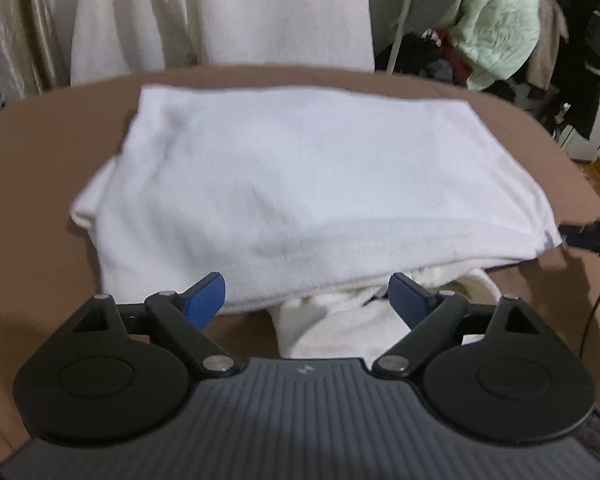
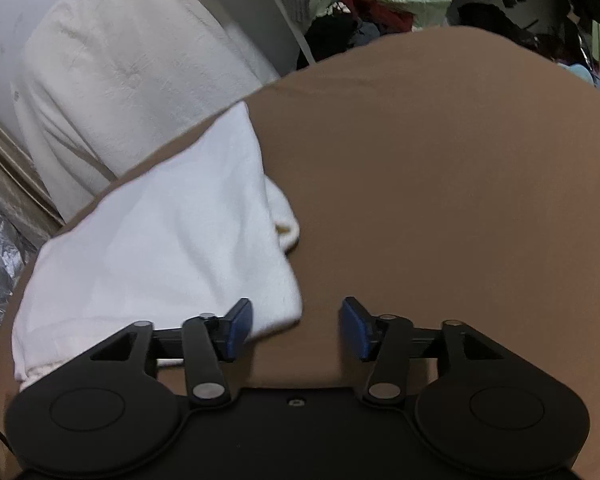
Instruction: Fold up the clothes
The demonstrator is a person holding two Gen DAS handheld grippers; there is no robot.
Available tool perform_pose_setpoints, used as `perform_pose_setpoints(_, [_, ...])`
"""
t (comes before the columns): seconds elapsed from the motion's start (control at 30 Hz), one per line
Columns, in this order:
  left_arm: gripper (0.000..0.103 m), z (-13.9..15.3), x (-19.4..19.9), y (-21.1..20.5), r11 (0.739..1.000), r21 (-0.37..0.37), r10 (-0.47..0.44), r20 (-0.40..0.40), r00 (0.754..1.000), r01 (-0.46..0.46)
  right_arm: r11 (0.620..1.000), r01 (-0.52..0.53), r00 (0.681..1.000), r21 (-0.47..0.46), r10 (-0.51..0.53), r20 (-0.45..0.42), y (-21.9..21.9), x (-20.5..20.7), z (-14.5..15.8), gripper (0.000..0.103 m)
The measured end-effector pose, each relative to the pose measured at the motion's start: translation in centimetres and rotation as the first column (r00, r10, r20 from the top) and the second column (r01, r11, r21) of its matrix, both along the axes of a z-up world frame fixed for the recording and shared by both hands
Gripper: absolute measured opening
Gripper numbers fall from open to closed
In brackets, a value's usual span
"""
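A folded white garment [image 1: 300, 192] fills mid-frame on the brown table [image 1: 40, 152]. The left gripper [image 1: 306, 300] and right gripper [image 2: 296, 328], both at lower centre, are spread wide, empty.

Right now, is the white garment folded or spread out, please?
Folded: the white garment lies as a compact layered rectangle on the brown surface, inner layers showing underneath.
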State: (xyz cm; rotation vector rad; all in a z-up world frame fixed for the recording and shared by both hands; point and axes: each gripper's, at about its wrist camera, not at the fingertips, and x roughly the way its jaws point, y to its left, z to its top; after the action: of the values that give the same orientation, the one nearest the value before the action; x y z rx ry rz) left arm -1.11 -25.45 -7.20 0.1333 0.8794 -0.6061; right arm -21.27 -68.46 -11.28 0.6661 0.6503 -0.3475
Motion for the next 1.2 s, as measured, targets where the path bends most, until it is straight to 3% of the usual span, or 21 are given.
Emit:
perform_pose_setpoints(0.07, [0.089,-0.4,0.5,-0.5,1.0,-0.027,0.004,-0.016,1.0,-0.004,0.999,0.016,0.999,0.038,-0.018,0.044,-0.9,0.3,-0.3,0.079])
perform_pose_setpoints(0.13, [0.088,0.0,0.9,-1.5,0.999,-0.041,0.001,0.007,1.0,-0.001,0.996,0.031,0.998,0.087,-0.036,0.06,-1.9,1.2,-1.1,0.081])
perform_pose_setpoints(0.23, [0.086,1.0,1.5,-4.2,0.995,-0.047,-0.091,0.057,0.994,0.093,0.989,0.032,0.996,0.145,-0.043,0.072,-3.1,3.1,-2.2,0.082])
perform_pose_setpoints(0.3, [0.086,0.4,2.6,-5.9,0.983,-0.103,-0.154,-0.003,0.988,0.152,0.982,0.03,0.994,0.188,-0.049,0.096,-3.5,4.5,-2.8,0.083])
perform_pose_setpoints(0.37, [0.085,-2.1,4.0,-7.4,0.984,-0.11,-0.148,-0.096,0.984,0.137,0.969,0.0,0.991,0.248,-0.034,0.13,-3.4,5.4,-3.3,0.084])
perform_pose_setpoints(0.43, [0.084,-5.9,4.7,-8.2,0.996,-0.036,-0.09,-0.185,0.979,0.085,0.943,-0.085,0.982,0.323,0.026,0.185,-2.9,6.7,-4.1,0.084])
perform_pose_setpoints(0.5, [0.085,-7.1,3.8,-7.4,0.994,-0.064,-0.099,-0.121,0.988,0.092,0.951,-0.109,0.985,0.288,0.064,0.159,-1.6,7.9,-4.2,0.082])
perform_pose_setpoints(0.53, [0.085,-6.9,3.4,-7.1,0.992,-0.07,-0.11,-0.101,0.989,0.104,0.956,-0.119,0.986,0.267,0.083,0.143,-1.0,8.5,-4.2,0.063])
perform_pose_setpoints(0.57, [0.085,-6.5,3.4,-6.9,0.992,-0.081,-0.108,-0.102,0.989,0.1,0.963,-0.125,0.988,0.24,0.099,0.118,-0.5,9.0,-3.8,0.03])
perform_pose_setpoints(0.6, [0.085,-6.3,3.5,-6.7,0.991,-0.1,-0.096,-0.111,0.989,0.085,0.968,-0.132,0.989,0.212,0.115,0.093,-0.1,9.4,-3.4,0.027])
perform_pose_setpoints(0.77, [0.084,-5.5,3.9,-4.7,0.977,-0.206,-0.079,-0.111,0.991,0.055,0.99,-0.139,0.979,-0.011,0.139,0.15,2.4,9.0,1.8,0.023])
perform_pose_setpoints(0.9, [0.072,-3.5,5.9,0.8,0.932,-0.355,0.015,-0.17,0.985,-0.075,0.968,-0.187,0.966,-0.166,0.212,0.149,5.2,12.2,8.1,0.023])
perform_pose_setpoints(0.97, [0.072,-2.1,7.2,4.5,0.91,-0.388,0.096,-0.141,0.985,-0.144,0.927,-0.278,0.941,-0.253,0.316,0.124,8.0,15.5,12.5,0.023])
perform_pose_setpoints(1.03, [0.072,-0.9,8.4,8.0,0.88,-0.423,0.182,-0.124,0.976,-0.217,0.851,-0.396,0.893,-0.346,0.444,0.072,11.9,19.1,16.6,0.023])
perform_pose_setpoints(1.1, [0.072,-0.3,9.6,11.0,0.84,-0.463,0.253,-0.128,0.959,-0.283,0.734,-0.532,0.814,-0.422,0.58,-0.017,17.3,22.9,19.8,0.023])
perform_pose_setpoints(1.2, [0.072,-0.5,10.8,14.2,0.808,-0.474,0.331,-0.127,0.935,-0.35,0.562,-0.695,0.68,-0.448,0.716,-0.158,25.1,28.0,21.2,0.023])
